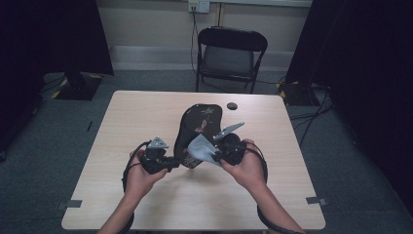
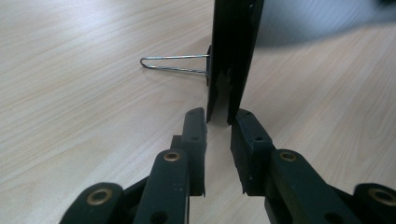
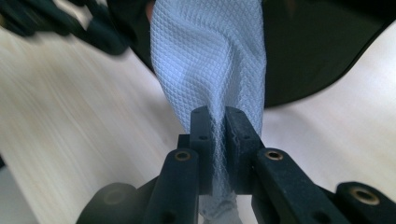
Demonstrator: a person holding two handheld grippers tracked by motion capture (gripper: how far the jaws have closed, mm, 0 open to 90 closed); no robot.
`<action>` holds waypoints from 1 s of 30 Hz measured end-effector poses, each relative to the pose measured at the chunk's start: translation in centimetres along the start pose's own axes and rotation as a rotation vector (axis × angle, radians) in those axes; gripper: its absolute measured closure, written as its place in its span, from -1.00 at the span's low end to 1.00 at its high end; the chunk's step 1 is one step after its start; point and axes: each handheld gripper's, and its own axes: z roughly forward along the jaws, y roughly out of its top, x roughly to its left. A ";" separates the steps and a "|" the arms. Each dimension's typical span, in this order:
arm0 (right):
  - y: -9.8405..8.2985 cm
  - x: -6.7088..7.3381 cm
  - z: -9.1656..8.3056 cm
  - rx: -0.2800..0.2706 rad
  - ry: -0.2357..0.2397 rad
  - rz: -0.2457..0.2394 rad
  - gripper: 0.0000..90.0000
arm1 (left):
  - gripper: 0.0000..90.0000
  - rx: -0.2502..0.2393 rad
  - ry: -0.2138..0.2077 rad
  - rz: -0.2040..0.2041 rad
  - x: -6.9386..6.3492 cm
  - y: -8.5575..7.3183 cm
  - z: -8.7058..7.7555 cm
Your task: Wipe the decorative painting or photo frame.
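Observation:
A black lacquered plate (image 1: pixel 199 124) with a pale flower pattern stands on edge on the wooden table (image 1: pixel 141 117), propped by a wire stand (image 2: pixel 173 63). My left gripper (image 1: pixel 178 163) is at its lower left edge. In the left gripper view the plate's (image 2: pixel 233 46) thin edge sits just between my left gripper's (image 2: pixel 218 116) tips, whose jaws stand slightly apart and do not clearly press on it. My right gripper (image 1: pixel 217 156) is shut on a light blue waffle-weave cloth (image 1: pixel 200 148), which lies against the plate's face. The cloth (image 3: pixel 210 56) rises from my right gripper (image 3: pixel 215 114) in front of the plate (image 3: pixel 308 51).
A small black round object (image 1: pixel 232 106) lies on the table behind the plate. A black folding chair (image 1: pixel 231 53) stands beyond the far edge. Bare tabletop spreads to the left, right and front of the hands.

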 end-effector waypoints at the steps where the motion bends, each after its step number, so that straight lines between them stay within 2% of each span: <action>1: 0.7 0.2 -0.9 -0.021 -0.002 -0.006 0.84 | 0.72 0.003 -0.003 -0.002 0.0 0.0 0.0; 4: 2.2 0.8 -2.5 -0.065 -0.001 -0.024 0.84 | 0.74 0.001 -0.003 -0.002 0.0 0.0 0.0; 8: 3.1 1.4 -2.7 -0.077 0.002 -0.034 0.84 | 0.74 -0.007 0.002 -0.010 -0.1 0.0 0.0; 13: 2.6 1.7 -0.6 -0.037 0.020 -0.036 0.84 | 0.74 0.001 0.002 0.002 -0.1 0.0 0.0; 17: 1.2 1.6 1.7 0.005 0.047 -0.021 0.84 | 0.74 0.004 0.004 0.007 -0.1 0.0 0.0; 21: 0.2 1.5 2.8 0.029 0.054 -0.018 0.84 | 0.73 0.006 0.003 0.011 -0.1 0.1 0.0; 30: -2.8 1.2 6.5 0.099 0.083 0.038 0.84 | 0.73 0.006 0.007 0.015 -0.1 0.0 0.0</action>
